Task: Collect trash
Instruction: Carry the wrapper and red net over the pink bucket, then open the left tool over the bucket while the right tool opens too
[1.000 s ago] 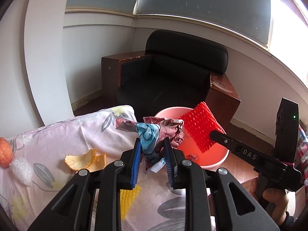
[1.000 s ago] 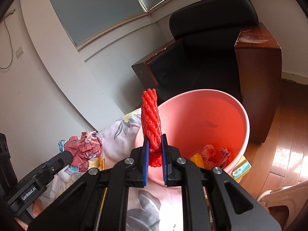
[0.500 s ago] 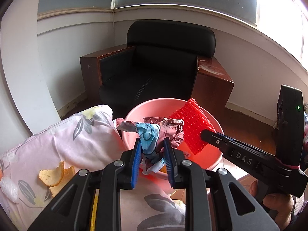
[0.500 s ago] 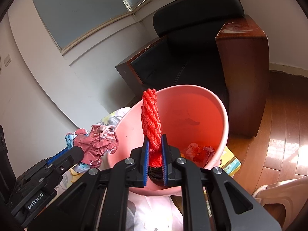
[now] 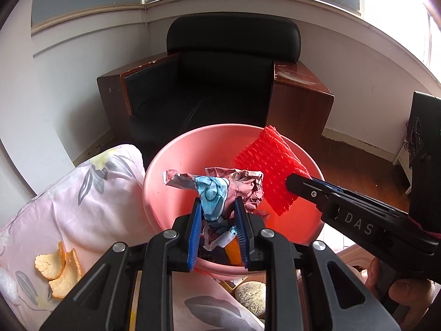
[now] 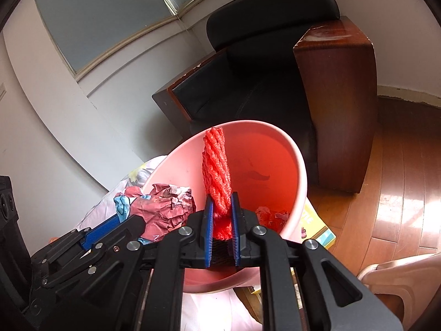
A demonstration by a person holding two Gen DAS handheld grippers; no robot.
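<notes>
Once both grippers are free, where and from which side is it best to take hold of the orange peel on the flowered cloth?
Probably grip the upper orange peel across its raised, curled rim, coming down from above. It lies like a shallow cup on the flowered cloth, so its flat parts give the fingers nothing to close on.

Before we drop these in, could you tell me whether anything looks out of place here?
Yes: orange peels lie loose on the floral sheet, uncollected. A yellow box sits on the floor behind the pink bin.
</notes>
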